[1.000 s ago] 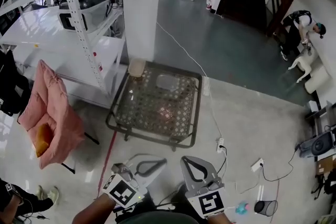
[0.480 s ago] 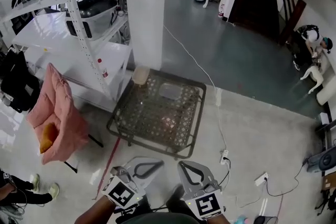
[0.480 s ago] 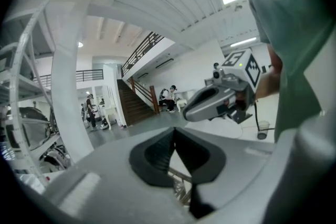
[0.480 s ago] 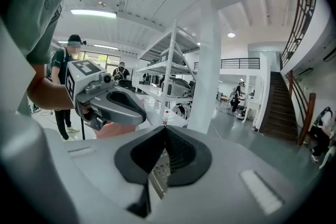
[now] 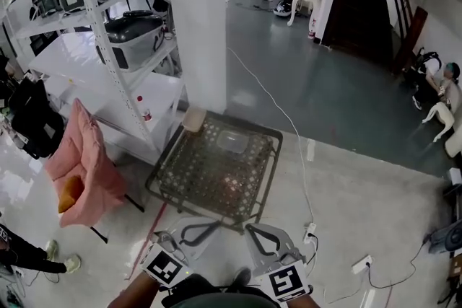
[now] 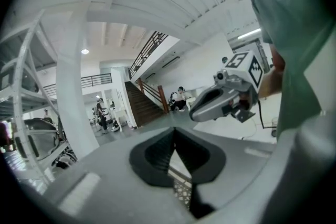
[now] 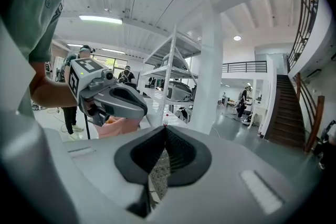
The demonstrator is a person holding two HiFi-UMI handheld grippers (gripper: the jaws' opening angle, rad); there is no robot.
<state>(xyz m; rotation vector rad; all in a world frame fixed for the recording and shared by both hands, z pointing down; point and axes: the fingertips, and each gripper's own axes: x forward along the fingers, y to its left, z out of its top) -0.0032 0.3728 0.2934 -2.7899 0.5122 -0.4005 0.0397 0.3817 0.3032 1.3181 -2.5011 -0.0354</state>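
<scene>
Head view is showing the left gripper [image 5: 206, 229] and the right gripper [image 5: 254, 233] hanging side by side low in the picture, just short of the near edge of a low wicker bench [image 5: 206, 173]. Each gripper view is showing its own jaws pressed together with nothing between them, only a sliver of the wicker top peeking through below. A clear tub [image 5: 232, 142] is lying on the far part of the bench, and a beige box [image 5: 193, 120] is sitting at its far left corner, both well apart from the jaws. A white cable [image 5: 292, 133] is running over the floor just beside the bench's right side, so I judge that a foot stepping round there could be catching on it. Closed jaws meeting the tub would, I think, only be shoving it across the top rather than taking hold. Counting: two grippers, one bench, one tub, one box, one cable beside the bench, and one pink-draped chair [image 5: 83, 169] standing to the left.
</scene>
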